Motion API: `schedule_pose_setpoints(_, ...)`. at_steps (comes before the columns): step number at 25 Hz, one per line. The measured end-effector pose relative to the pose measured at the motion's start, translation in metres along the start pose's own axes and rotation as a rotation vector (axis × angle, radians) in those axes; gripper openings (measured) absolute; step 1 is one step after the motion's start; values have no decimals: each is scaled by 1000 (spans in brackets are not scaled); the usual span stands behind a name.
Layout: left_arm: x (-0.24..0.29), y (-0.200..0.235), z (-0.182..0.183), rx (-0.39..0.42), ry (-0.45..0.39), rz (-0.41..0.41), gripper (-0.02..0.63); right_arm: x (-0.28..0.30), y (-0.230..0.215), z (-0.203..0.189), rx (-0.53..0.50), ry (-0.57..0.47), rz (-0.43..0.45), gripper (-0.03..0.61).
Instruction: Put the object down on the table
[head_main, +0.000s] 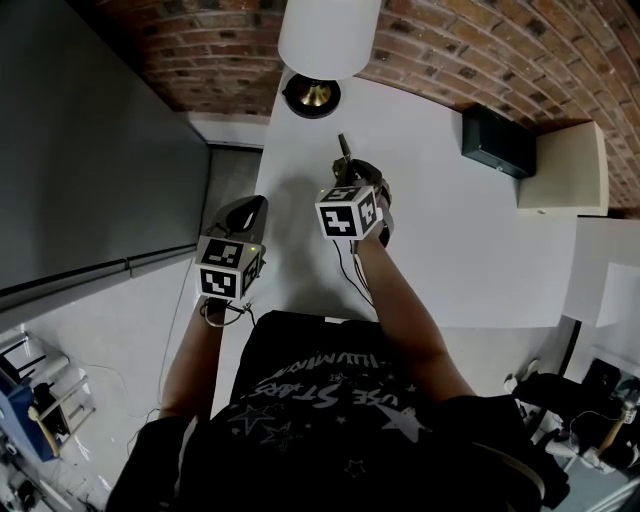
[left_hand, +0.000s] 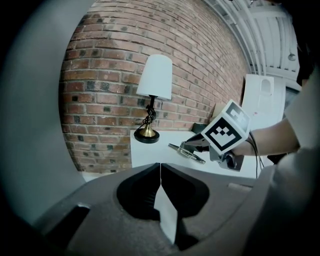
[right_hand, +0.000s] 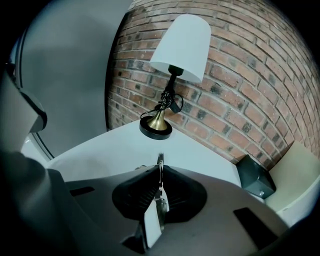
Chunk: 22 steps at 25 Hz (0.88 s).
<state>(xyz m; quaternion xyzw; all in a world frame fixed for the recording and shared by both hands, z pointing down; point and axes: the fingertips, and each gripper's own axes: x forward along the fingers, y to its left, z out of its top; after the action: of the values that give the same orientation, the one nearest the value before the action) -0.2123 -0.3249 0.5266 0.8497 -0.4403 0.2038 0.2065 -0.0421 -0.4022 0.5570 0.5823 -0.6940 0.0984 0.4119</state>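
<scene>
Brick wall (head_main: 450, 50) behind a white table (head_main: 450, 230); a lamp (head_main: 311, 96) stands at the table's far edge and a black box (head_main: 497, 140) sits off to the right by the wall. The right gripper (right_hand: 160, 170) is clenched on a thin metal object (head_main: 343, 148), which sits edge-on in the seam between the jaws with its tip poking out past them. The object's long axis runs along the jaw line, pointing away from the person toward the lamp base. From the left gripper view it reads as a flat narrow strip lying roughly level over the tabletop, far end toward the lamp. Can't tell if it touches the table. The left gripper (left_hand: 160, 167) is closed with nothing between its jaws, held by the table's left edge, nearer the person than the right gripper.
</scene>
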Motion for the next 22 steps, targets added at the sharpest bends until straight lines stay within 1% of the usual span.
schedule_pose_setpoints(8,-3,6,-10,-19,5,16,21,3,21,-3,4,-10,87,51)
schedule_pose_setpoints(13,-3,3,-12,-22,1,14,21,2,25,-6,-15,-10,99,57)
schedule_pose_setpoints(22,-5,6,-17,-45,-3,33,21,2,37,-11,-9,2,138,69)
